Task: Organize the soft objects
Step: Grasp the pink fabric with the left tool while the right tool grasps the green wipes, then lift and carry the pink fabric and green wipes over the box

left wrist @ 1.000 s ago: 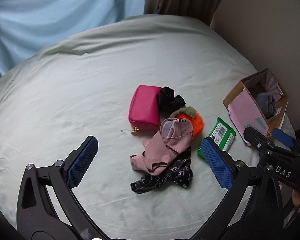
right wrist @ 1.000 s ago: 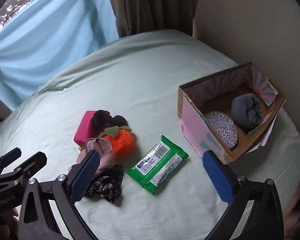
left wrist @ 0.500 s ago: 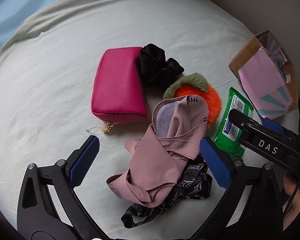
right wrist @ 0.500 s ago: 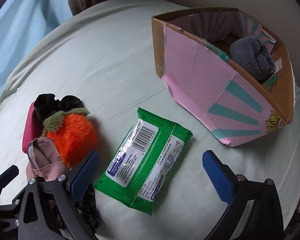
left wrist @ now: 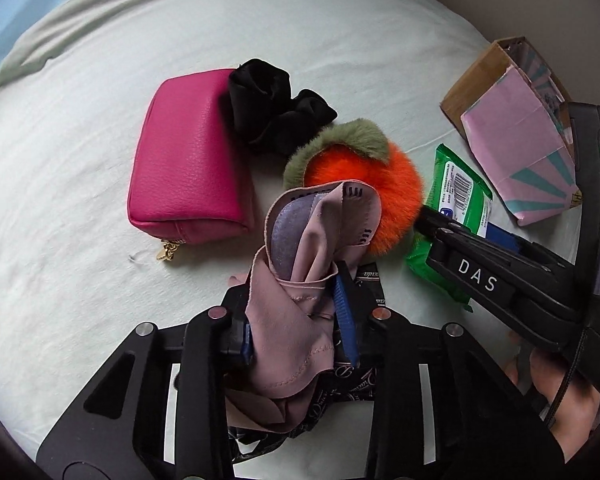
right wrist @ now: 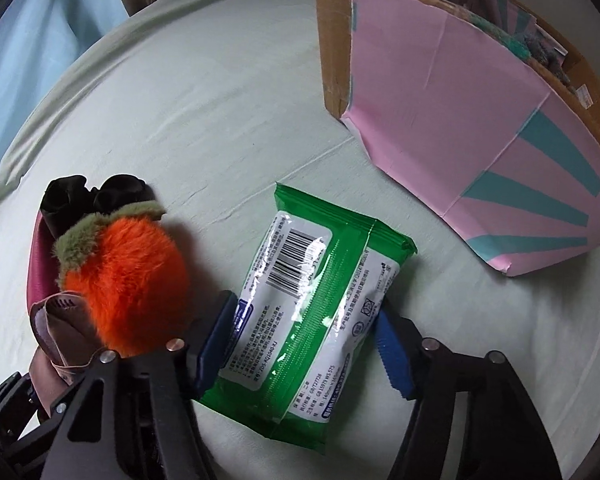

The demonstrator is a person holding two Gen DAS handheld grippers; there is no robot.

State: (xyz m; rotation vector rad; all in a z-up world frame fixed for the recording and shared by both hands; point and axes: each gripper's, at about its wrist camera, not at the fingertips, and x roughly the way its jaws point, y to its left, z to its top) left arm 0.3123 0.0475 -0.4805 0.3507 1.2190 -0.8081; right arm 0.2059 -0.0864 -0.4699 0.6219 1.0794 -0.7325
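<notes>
On the pale green bed, my left gripper (left wrist: 296, 326) is shut on a dusty pink cloth (left wrist: 296, 304) that lies on a black patterned cloth (left wrist: 352, 388). Beyond it are an orange fuzzy toy with a green top (left wrist: 388, 184), a black scrunchie (left wrist: 276, 116) and a pink pouch (left wrist: 188, 172). My right gripper (right wrist: 304, 336) is shut on the green wet-wipes pack (right wrist: 312, 320), which lies flat on the bed beside the orange toy (right wrist: 128, 284). The pack also shows in the left wrist view (left wrist: 456, 196).
A pink and teal cardboard box (right wrist: 460, 120) stands open at the right, close to the wall, with something grey inside. It also shows in the left wrist view (left wrist: 520, 148). Blue curtain and brown drapes hang behind the bed. The bed edge curves off at the right.
Both grippers have come down and closed: the left onto the pink cloth, the right onto the wipes pack. Both were open before.
</notes>
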